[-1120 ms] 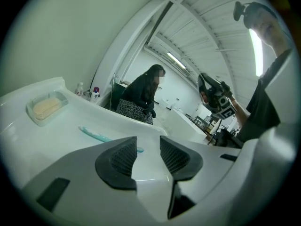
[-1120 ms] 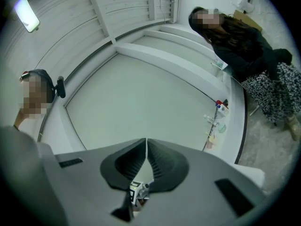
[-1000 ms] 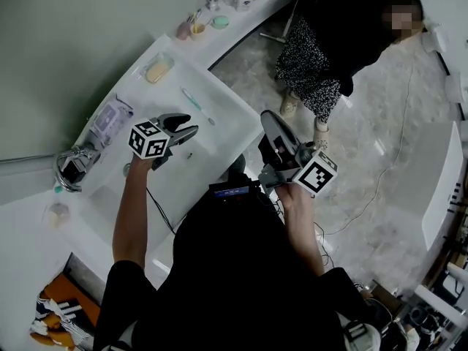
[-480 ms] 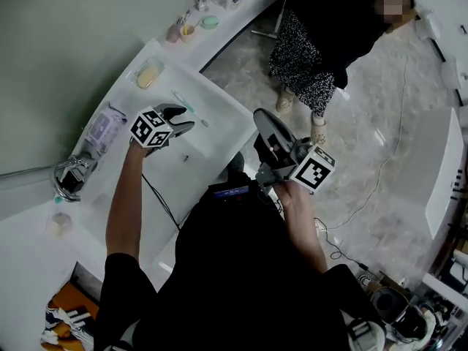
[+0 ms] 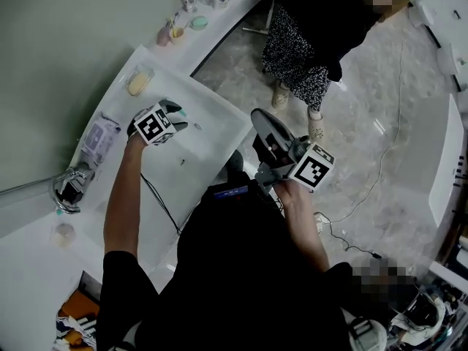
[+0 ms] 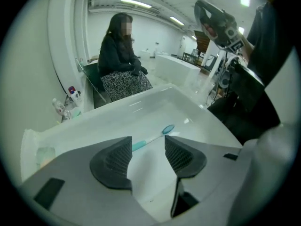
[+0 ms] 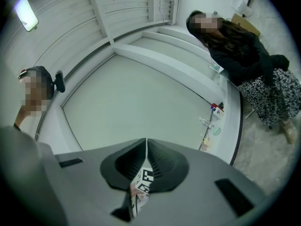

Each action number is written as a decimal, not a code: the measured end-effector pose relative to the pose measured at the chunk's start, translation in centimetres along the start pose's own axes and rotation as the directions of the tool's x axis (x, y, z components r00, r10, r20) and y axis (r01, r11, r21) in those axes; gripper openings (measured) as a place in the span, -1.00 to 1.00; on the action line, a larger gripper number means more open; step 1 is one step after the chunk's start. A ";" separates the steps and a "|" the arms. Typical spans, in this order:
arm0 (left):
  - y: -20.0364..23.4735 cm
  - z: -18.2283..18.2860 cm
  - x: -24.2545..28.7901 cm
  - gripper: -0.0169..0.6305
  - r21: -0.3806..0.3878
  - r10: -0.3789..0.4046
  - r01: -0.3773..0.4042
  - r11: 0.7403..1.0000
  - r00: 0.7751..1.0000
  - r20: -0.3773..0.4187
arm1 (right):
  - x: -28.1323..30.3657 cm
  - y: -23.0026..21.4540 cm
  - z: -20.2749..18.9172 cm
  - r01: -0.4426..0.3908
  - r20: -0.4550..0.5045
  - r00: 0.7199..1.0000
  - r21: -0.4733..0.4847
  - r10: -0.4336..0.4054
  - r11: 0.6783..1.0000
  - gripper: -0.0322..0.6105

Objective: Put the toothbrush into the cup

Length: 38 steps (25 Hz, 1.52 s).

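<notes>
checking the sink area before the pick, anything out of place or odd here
One thing only: the toothbrush lies flat and loose on the floor of the white basin rather than standing in a cup. Nothing looks spilled, tipped or damaged.

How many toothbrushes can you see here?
1. A teal plastic toothbrush lies on the white countertop, just beyond the left gripper's open jaws. Small cups on the far ledge might hide more.
</notes>
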<state>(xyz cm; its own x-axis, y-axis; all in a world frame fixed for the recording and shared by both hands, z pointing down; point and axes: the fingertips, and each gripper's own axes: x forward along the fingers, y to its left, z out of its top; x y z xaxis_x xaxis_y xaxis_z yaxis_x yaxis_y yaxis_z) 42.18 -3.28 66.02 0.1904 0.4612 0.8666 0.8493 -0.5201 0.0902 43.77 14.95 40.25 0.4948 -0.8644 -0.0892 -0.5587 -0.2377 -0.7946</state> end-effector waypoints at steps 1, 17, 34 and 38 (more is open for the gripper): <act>0.1 -0.2 0.3 -0.31 0.026 0.002 -0.002 1.000 1.000 -0.030 | -0.1 -0.1 0.2 0.002 0.003 1.000 0.000 -0.002 1.000 -0.90; 1.8 -1.6 3.3 -0.31 0.327 0.087 0.017 0.945 0.950 -0.300 | -0.7 -2.0 1.3 0.031 0.028 0.999 0.010 -0.032 0.999 -0.90; 0.4 -2.8 3.2 -0.80 0.219 -0.012 0.088 0.972 0.945 -0.327 | -0.4 -1.8 1.1 0.032 0.033 0.999 0.009 -0.033 0.999 -0.90; 0.1 -3.0 2.8 -0.80 0.169 -0.017 0.068 0.983 0.957 -0.290 | -0.2 -1.2 1.0 0.027 0.027 0.999 0.004 -0.027 1.000 -0.90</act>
<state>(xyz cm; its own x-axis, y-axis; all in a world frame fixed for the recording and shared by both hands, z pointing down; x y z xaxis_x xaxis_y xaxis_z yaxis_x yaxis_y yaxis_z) 41.30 -4.19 69.93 0.0255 0.2420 0.9699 0.9312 -0.3587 0.0651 45.08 15.85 40.64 0.5272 -0.8456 -0.0841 -0.5427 -0.2589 -0.7990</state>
